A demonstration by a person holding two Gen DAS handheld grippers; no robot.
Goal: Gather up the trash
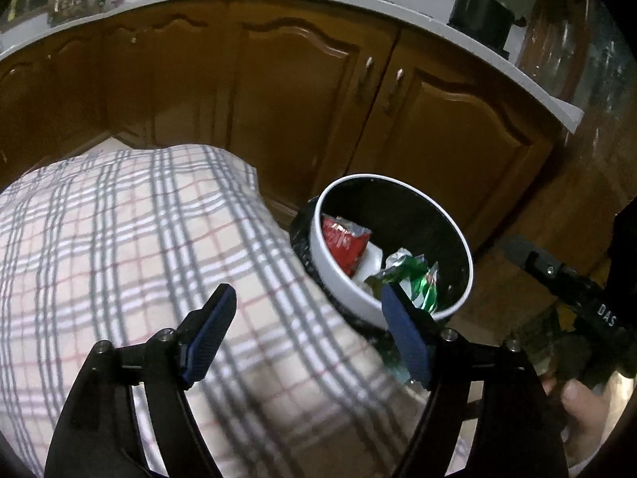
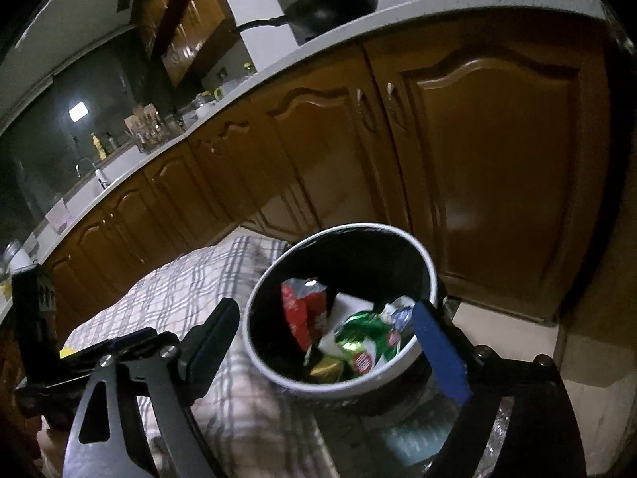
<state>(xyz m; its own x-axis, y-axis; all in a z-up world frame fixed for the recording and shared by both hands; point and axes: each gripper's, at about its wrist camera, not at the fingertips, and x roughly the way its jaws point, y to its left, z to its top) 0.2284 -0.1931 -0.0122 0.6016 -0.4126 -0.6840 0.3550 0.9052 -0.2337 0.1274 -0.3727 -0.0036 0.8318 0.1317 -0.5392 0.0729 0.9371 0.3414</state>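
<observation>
A round trash bin point(image 1: 398, 177) with a white rim and black inside stands beside a table covered with plaid cloth point(image 1: 139, 239). In it lie a red wrapper point(image 1: 346, 241), a green foil wrapper point(image 1: 414, 275) and a white scrap. My left gripper point(image 1: 307, 292) hangs open and empty over the cloth's edge, its right finger in front of the bin's near rim. My right gripper point(image 2: 326, 306) is open and empty too, over the bin point(image 2: 350, 229). The red wrapper point(image 2: 300, 314) and green wrapper point(image 2: 358, 342) lie below it.
Brown wooden cabinet doors point(image 1: 458, 127) run behind the bin under a grey counter point(image 1: 358, 4). On the counter sit a black wok point(image 2: 334, 4) and a dark pot point(image 1: 481, 16). Pale floor tiles point(image 2: 509, 326) lie to the right of the bin. A hand point(image 1: 577, 398) holds the right gripper.
</observation>
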